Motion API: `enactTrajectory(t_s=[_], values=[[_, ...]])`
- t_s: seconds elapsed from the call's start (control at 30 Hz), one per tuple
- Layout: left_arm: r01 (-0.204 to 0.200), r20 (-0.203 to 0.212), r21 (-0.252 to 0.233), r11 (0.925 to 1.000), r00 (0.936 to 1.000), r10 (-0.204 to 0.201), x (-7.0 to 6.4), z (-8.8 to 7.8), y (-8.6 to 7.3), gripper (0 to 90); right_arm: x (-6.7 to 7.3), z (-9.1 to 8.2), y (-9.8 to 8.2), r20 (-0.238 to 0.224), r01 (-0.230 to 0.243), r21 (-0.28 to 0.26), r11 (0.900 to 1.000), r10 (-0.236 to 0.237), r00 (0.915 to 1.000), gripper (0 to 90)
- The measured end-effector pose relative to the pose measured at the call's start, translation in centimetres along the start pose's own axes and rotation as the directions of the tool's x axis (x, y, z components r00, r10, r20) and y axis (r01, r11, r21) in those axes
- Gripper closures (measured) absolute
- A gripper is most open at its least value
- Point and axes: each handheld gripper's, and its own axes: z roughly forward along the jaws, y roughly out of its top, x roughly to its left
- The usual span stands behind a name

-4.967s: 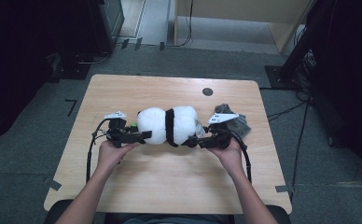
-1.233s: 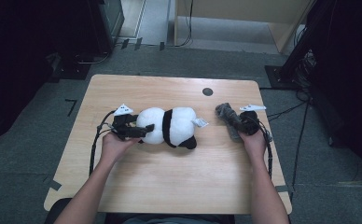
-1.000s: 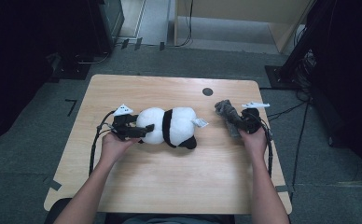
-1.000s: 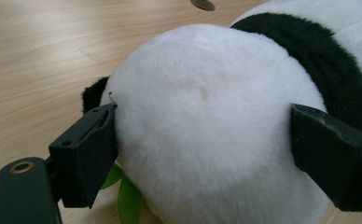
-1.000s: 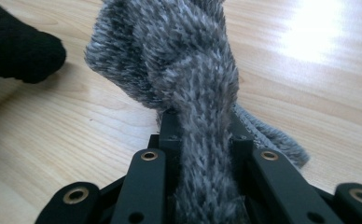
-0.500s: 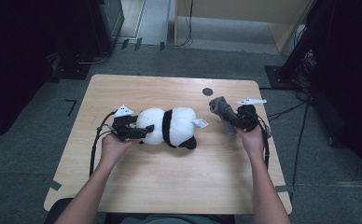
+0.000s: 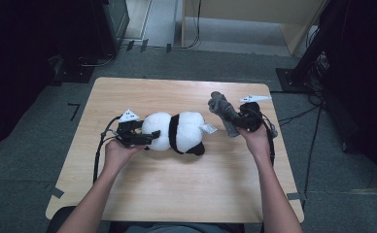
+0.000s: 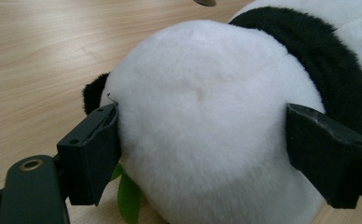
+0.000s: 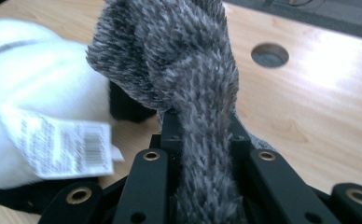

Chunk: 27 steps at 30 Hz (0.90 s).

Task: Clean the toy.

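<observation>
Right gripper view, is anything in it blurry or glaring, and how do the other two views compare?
Right gripper view: the white tag and panda are soft and blurred, and glare washes out the table beside the grey sock. Left gripper view: the panda's fur is sharp and evenly lit. High view: bright tabletop, surroundings dark.

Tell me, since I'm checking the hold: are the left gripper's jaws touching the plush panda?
Touching. In the left gripper view, both jaws of the left gripper press into the white fur of the plush panda.
</observation>
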Motion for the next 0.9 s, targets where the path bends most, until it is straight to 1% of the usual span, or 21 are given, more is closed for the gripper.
enactTrajectory(t_s=[0.1,0.17,0.2,0.27,0.37,0.4,0.43,0.5,0.63,0.7,0.73,0.8,0.9], values=[[-0.006,-0.003,-0.005,1.0000,1.0000,0.006,-0.1,0.0,0.0,15.6,0.6,-0.2,1.2,-0.013,0.008,0.008,1.000,-0.008,0.9999,76.3],[-0.012,-0.012,-0.005,0.9999,0.9999,0.012,-0.2,-0.1,0.0,16.1,0.9,-0.2,1.8,-0.024,0.004,0.009,1.000,-0.003,0.9997,76.5],[-0.014,-0.015,-0.005,0.9999,0.9998,0.014,-0.3,-0.1,0.0,16.2,1.0,-0.2,2.2,-0.032,0.008,0.012,1.000,-0.008,0.9995,76.7],[-0.020,-0.019,-0.003,0.9998,0.9996,0.020,-0.4,-0.1,0.1,16.5,1.2,-0.1,2.5,-0.031,0.024,0.016,1.000,-0.023,0.9992,76.8],[-0.016,-0.021,-0.001,0.9999,0.9997,0.016,-0.4,-0.1,0.1,16.6,2.0,0.1,3.4,-0.040,0.044,0.022,0.999,-0.043,0.9983,76.9],[-0.016,-0.021,-0.001,0.9999,0.9996,0.016,-0.4,-0.1,0.1,16.6,2.3,0.1,3.7,-0.039,0.057,0.024,0.998,-0.056,0.9977,76.9],[-0.015,-0.021,-0.001,0.9999,0.9997,0.015,-0.4,-0.1,0.1,16.6,2.6,0.2,4.0,-0.041,0.075,0.023,0.997,-0.074,0.9964,76.9],[-0.009,-0.020,-0.003,1.0000,0.9998,0.009,-0.4,-0.1,0.1,16.8,3.1,0.3,4.5,-0.046,0.093,0.022,0.995,-0.091,0.9947,76.9],[-0.003,-0.013,-0.005,1.0000,0.9999,0.003,-0.3,-0.2,0.1,17.6,4.0,0.7,5.4,-0.061,0.106,0.027,0.994,-0.104,0.9927,76.9],[-0.006,-0.014,-0.006,1.0000,0.9999,0.006,-0.3,-0.2,0.1,17.8,4.5,0.9,5.9,-0.073,0.122,0.030,0.992,-0.120,0.9901,76.7],[-0.009,-0.012,-0.008,0.9999,0.9999,0.009,-0.3,-0.2,0.1,17.9,4.8,1.1,6.1,-0.079,0.120,0.031,0.992,-0.117,0.9900,76.6],[-0.012,-0.009,-0.008,0.9999,0.9999,0.012,-0.3,-0.2,0.0,18.9,5.2,1.4,6.6,-0.096,0.139,0.036,0.990,-0.135,0.9862,76.4],[-0.012,-0.009,-0.009,0.9999,0.9999,0.012,-0.3,-0.2,0.0,19.2,5.8,2.1,7.3,-0.122,0.142,0.046,0.989,-0.136,0.9832,76.3]])
